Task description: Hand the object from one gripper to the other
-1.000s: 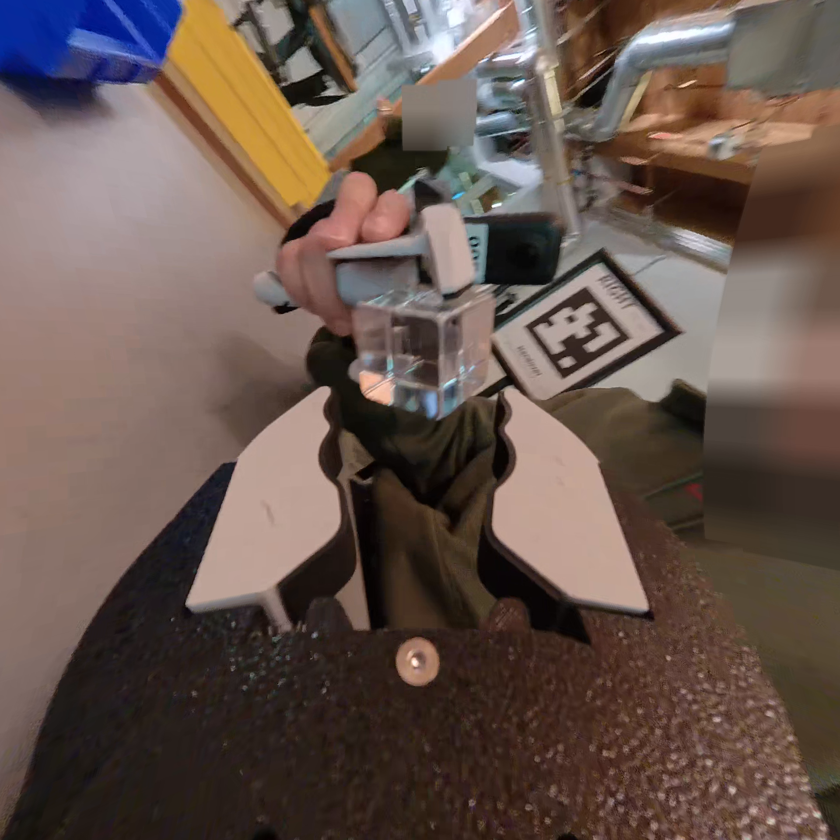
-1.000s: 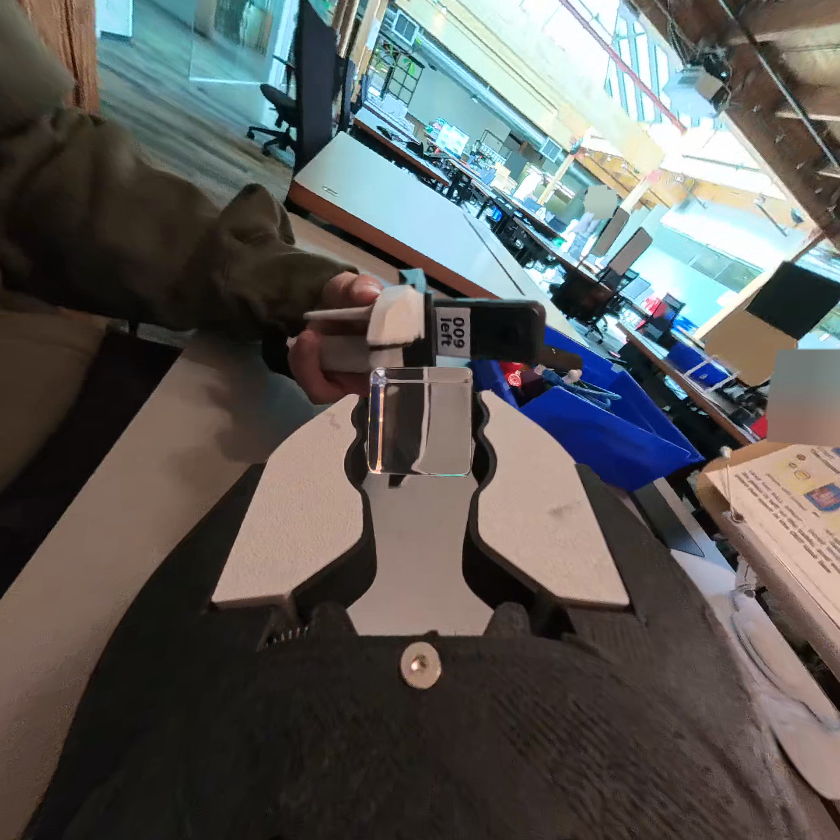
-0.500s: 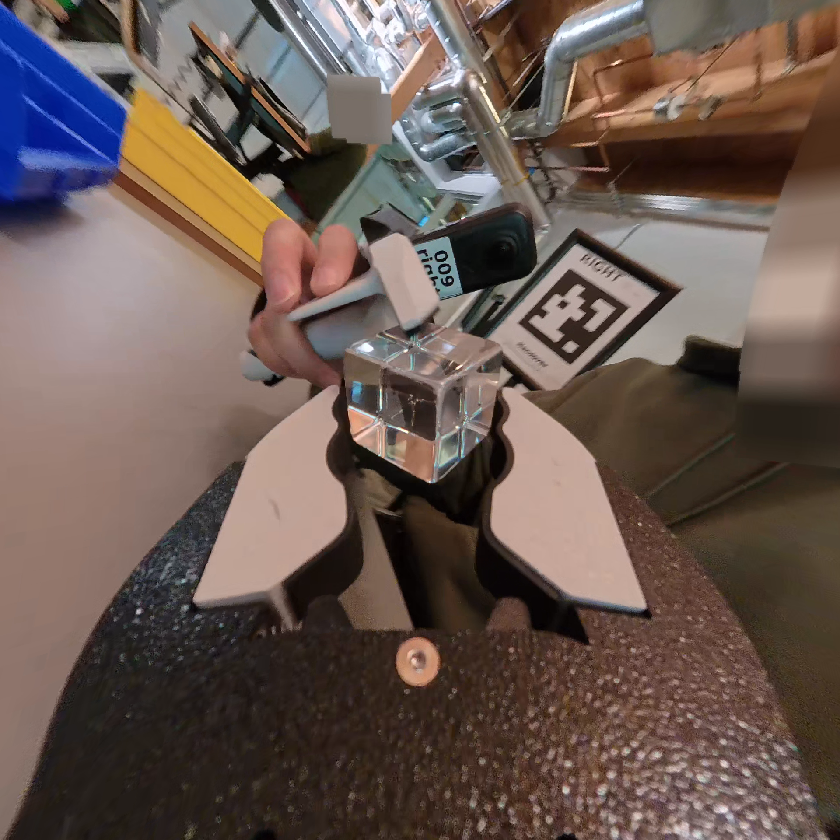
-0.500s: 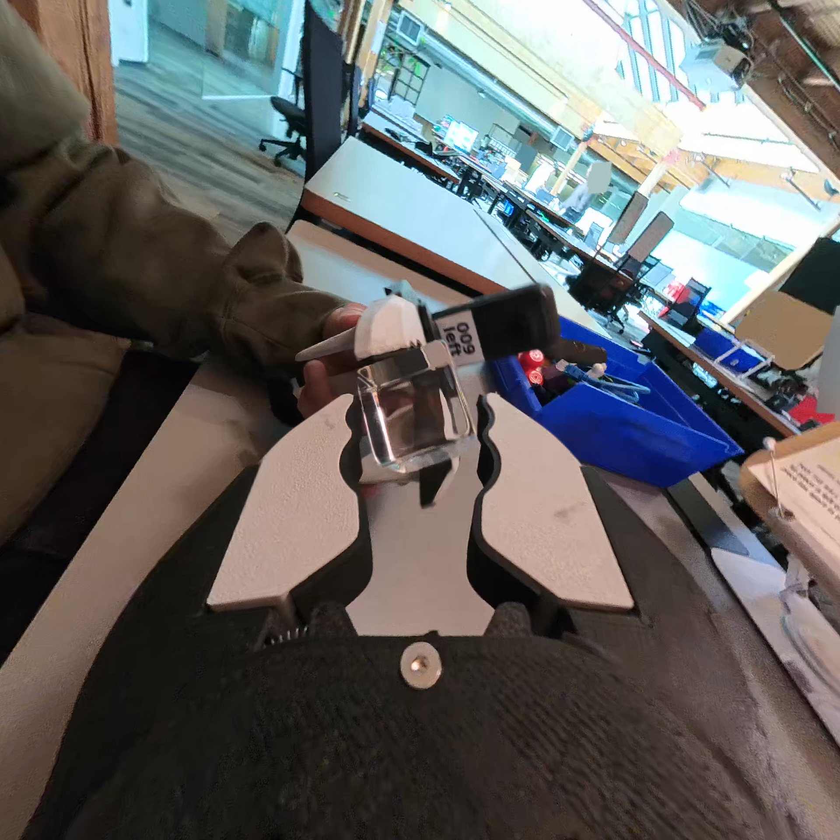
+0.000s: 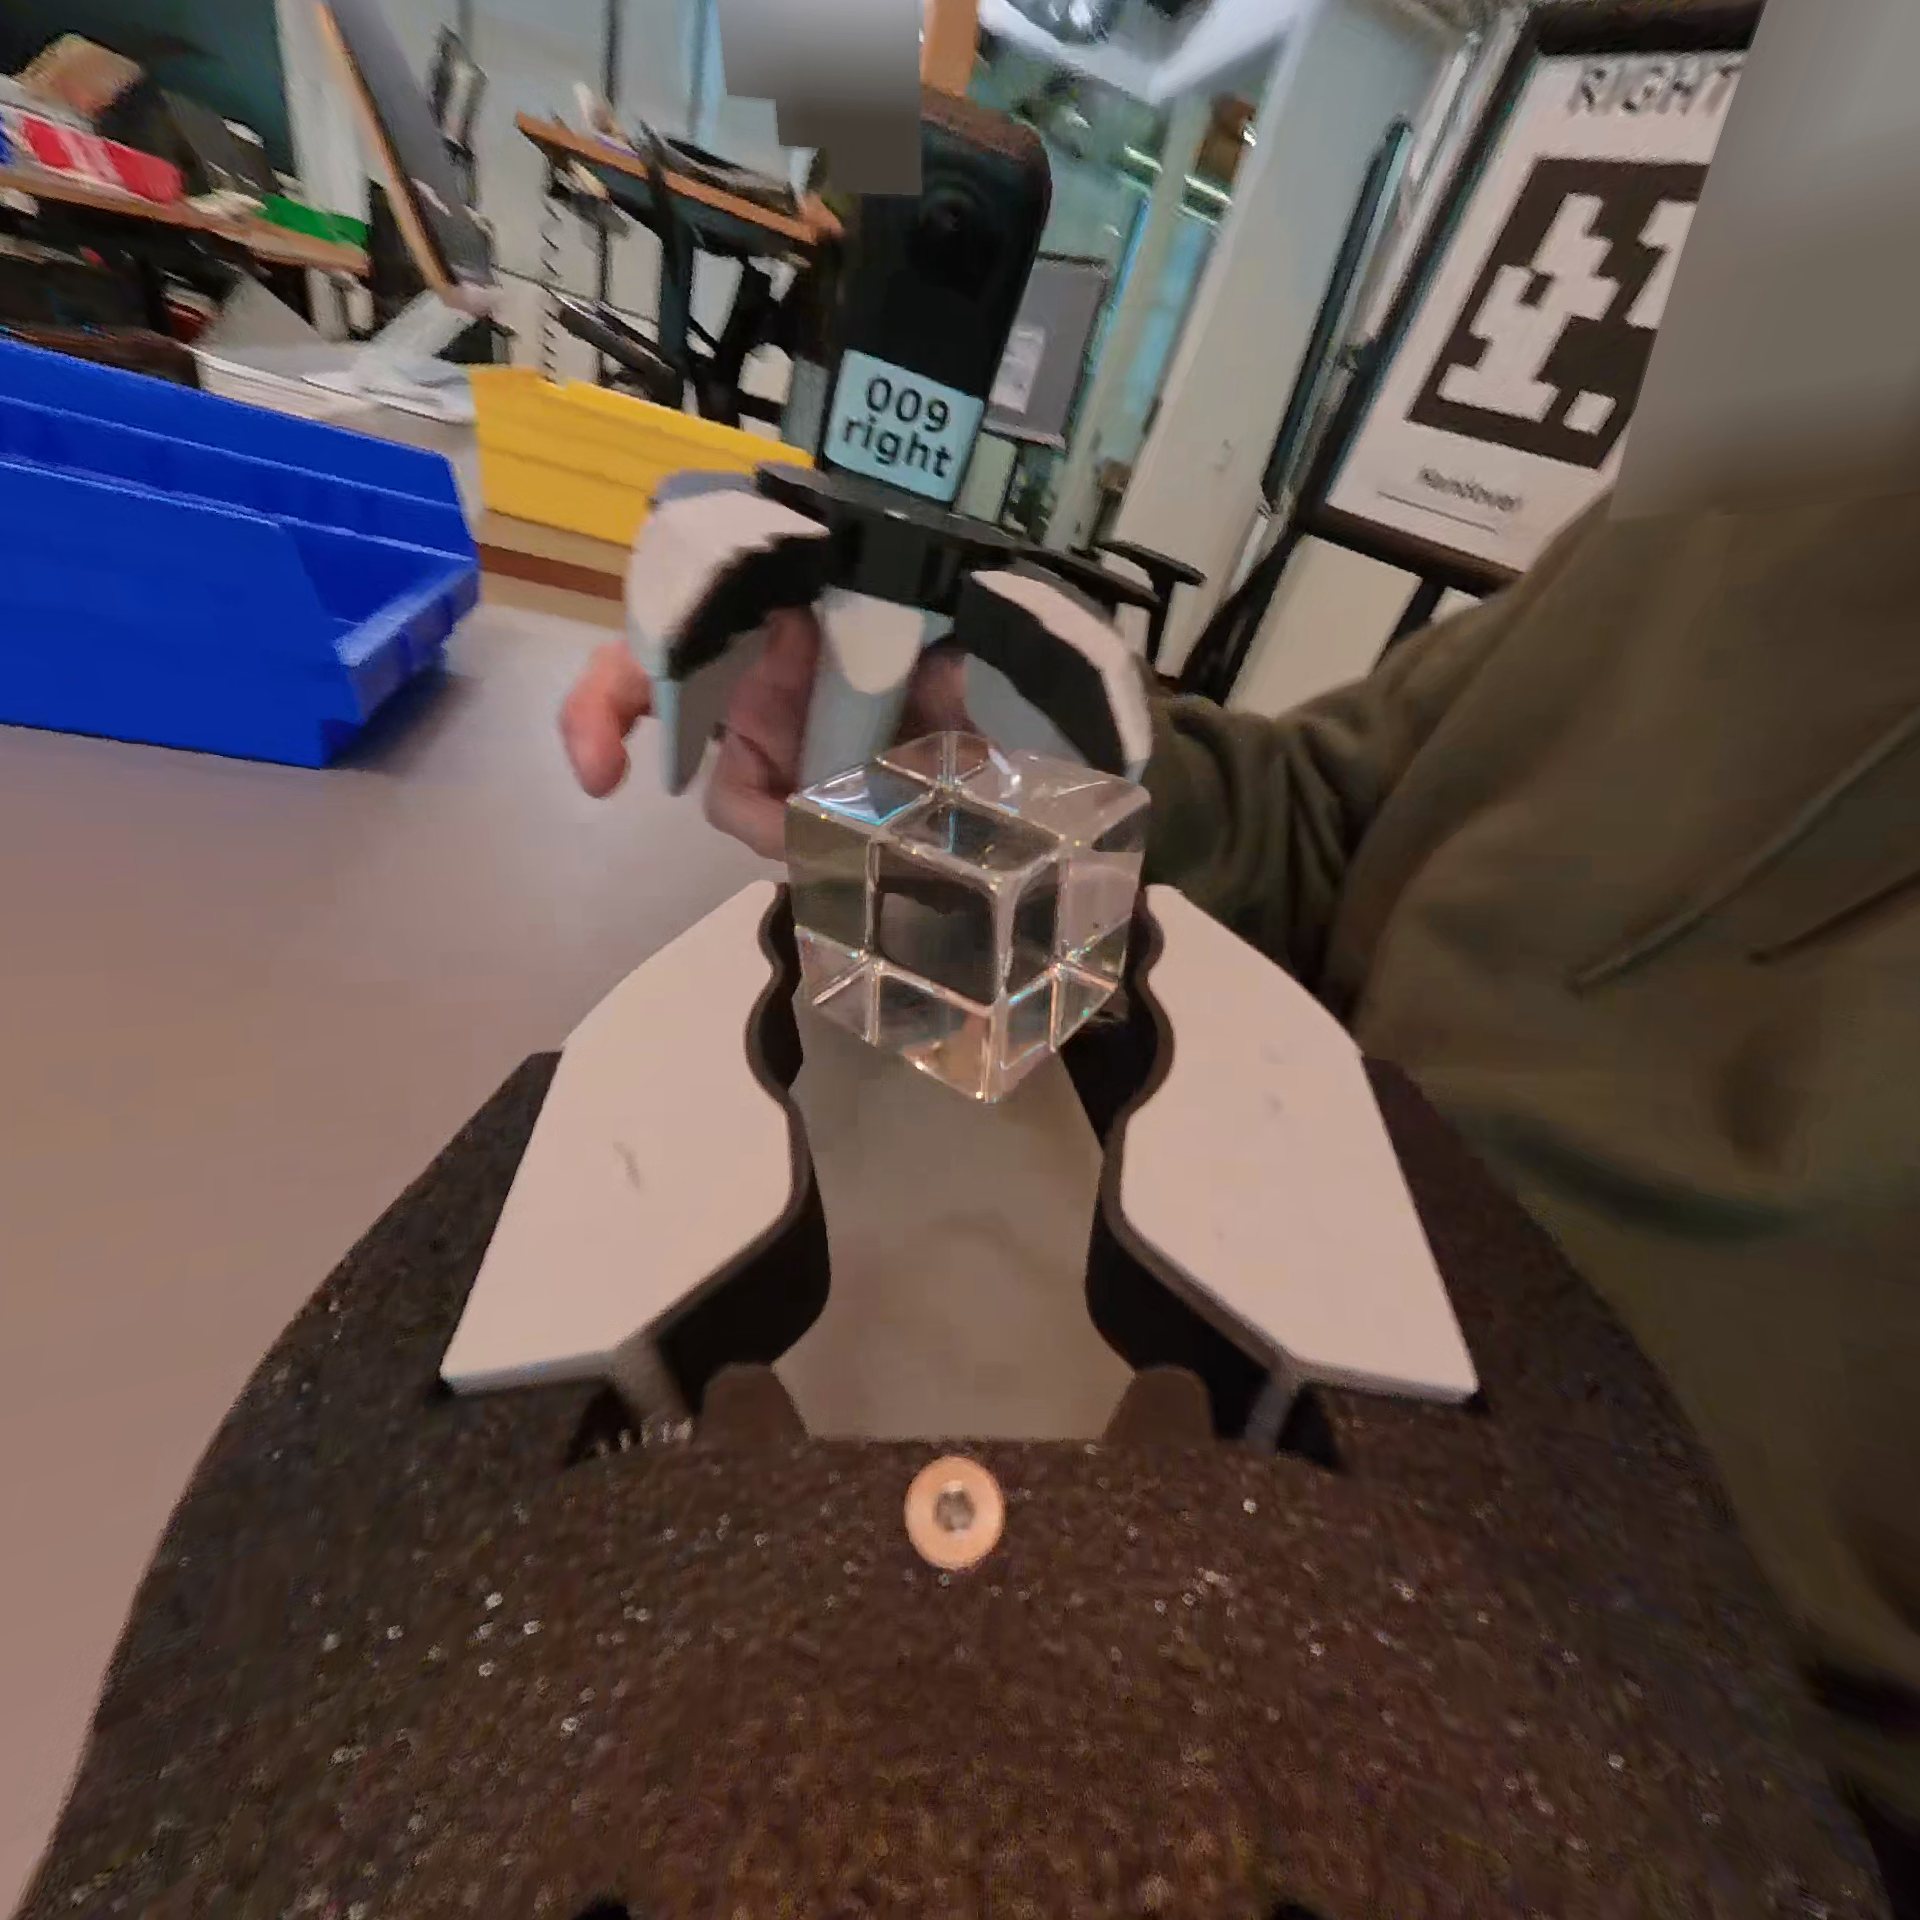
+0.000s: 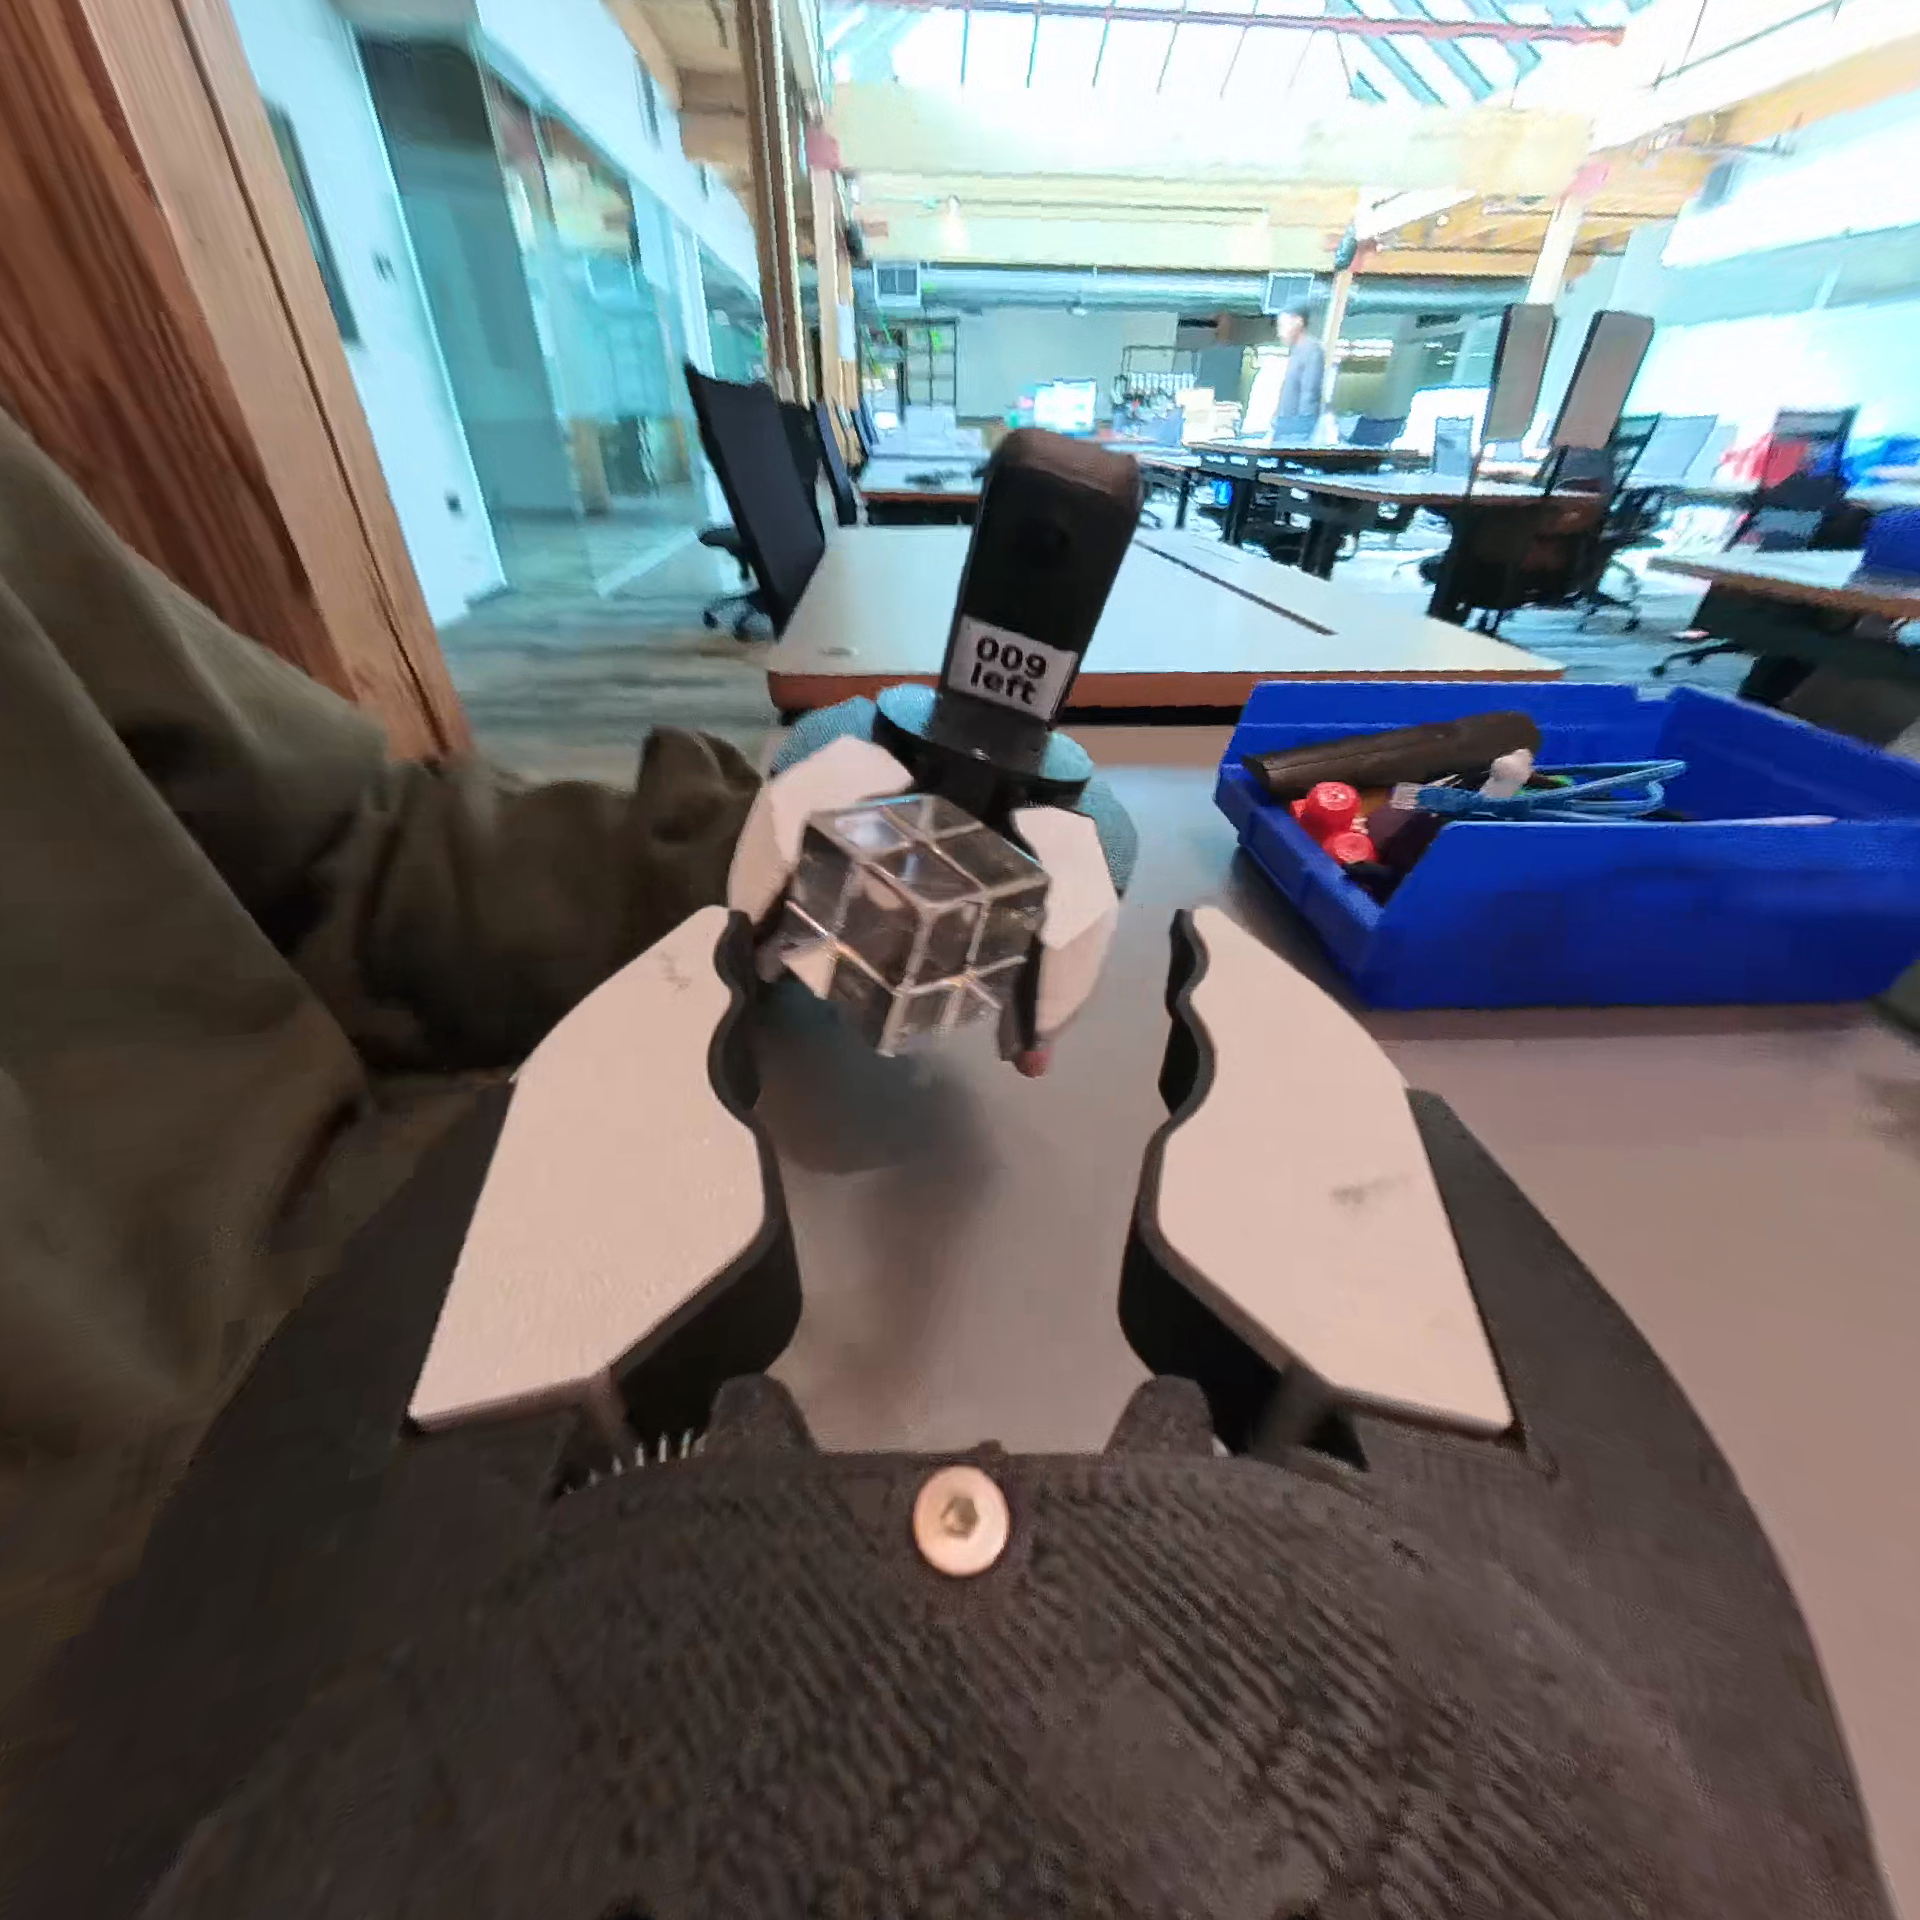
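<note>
Both of your grippers meet above the bench [image 5: 260, 987]; your left gripper [image 5: 961, 935] clamps the clear cube [image 5: 961, 925]; your right gripper [image 6: 951, 966] stands spread wide, apart from the cube.

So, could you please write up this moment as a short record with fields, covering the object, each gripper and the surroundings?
object: clear cube, off the table
left gripper: jaws closed on the cube's two sides
right gripper: jaws spread wide, nothing between them; the cube sits just beyond its tips
handover: cube held by the left gripper alone
table: grey, bare below the grippers
bins: blue bin with small parts, beside the grippers; yellow bin farther back
person: olive-green sleeve behind the left gripper
</note>
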